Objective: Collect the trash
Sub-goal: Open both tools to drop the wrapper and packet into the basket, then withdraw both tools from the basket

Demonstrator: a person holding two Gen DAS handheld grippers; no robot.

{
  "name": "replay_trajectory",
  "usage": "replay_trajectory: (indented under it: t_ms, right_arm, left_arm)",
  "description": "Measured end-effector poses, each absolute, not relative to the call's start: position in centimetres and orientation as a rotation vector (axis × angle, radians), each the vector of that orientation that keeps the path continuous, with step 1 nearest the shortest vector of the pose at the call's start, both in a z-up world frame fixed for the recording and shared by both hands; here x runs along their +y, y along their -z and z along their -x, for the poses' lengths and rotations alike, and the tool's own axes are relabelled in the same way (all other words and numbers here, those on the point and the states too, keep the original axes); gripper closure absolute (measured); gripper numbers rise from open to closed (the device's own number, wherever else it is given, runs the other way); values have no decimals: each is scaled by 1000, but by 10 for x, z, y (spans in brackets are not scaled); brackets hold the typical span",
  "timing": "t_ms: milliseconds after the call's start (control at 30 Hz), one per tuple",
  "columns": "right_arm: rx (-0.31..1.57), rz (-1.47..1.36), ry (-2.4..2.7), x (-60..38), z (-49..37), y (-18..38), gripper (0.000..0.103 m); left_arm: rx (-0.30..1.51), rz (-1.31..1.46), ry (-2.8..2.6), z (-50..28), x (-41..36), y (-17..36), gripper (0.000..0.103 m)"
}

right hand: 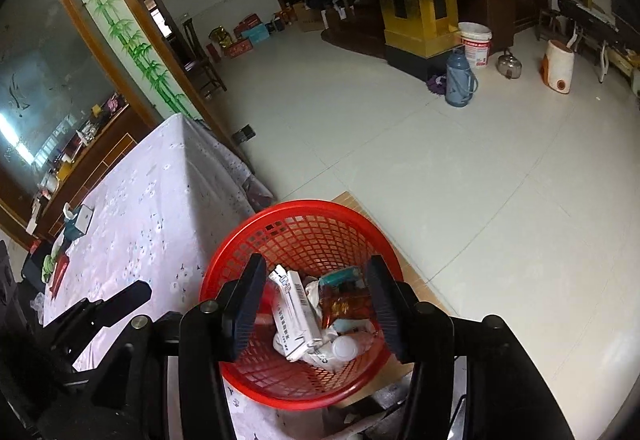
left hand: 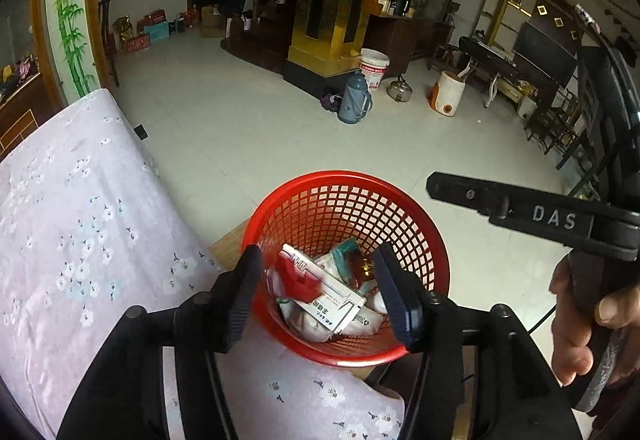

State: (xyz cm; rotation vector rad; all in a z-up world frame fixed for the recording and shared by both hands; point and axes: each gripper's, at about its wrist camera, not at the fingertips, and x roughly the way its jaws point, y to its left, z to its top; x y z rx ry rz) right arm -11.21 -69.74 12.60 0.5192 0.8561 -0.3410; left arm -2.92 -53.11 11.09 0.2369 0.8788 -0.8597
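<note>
Your left gripper [left hand: 316,288] and right gripper [right hand: 316,304] both hang spread and empty above the round red plastic mesh basket [right hand: 256,240], which sits just beside the table draped in pale floral cloth [left hand: 80,207]. The trash lies inside: a white cardboard box [right hand: 294,310], a crinkled red wrapper [right hand: 340,306] (other bits hard to identify). A blue thermos [left hand: 354,97] stands well apart on the tiled floor [right hand: 460,179].

We see soft daylight on the pale tiled floor [left hand: 248,127], dark corners, bowed fisheye edges, and slight motion blur.
</note>
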Motion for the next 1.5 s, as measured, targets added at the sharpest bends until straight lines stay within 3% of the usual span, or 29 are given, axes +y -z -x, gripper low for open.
replay_trajectory:
  t_ms: [67, 167, 333, 533, 800, 1500]
  right_arm:
    - [860, -510, 355, -694, 117, -129, 47]
    - [858, -440, 408, -680, 126, -138, 39]
    - [845, -336, 498, -652, 149, -150, 26]
    - [837, -275, 571, -612, 184, -160, 20]
    - [862, -279, 567, -569, 211, -157, 19]
    - [854, -258, 571, -550, 210, -160, 19]
  left_arm:
    - [875, -236, 868, 33, -527, -114, 41]
    - [833, -257, 868, 44, -515, -121, 27]
    - [768, -294, 868, 62, -486, -128, 23]
    - [691, -321, 842, 79, -439, -145, 13]
    - [682, -309, 812, 92, -396, -146, 9]
    - [694, -328, 804, 97, -383, -143, 9]
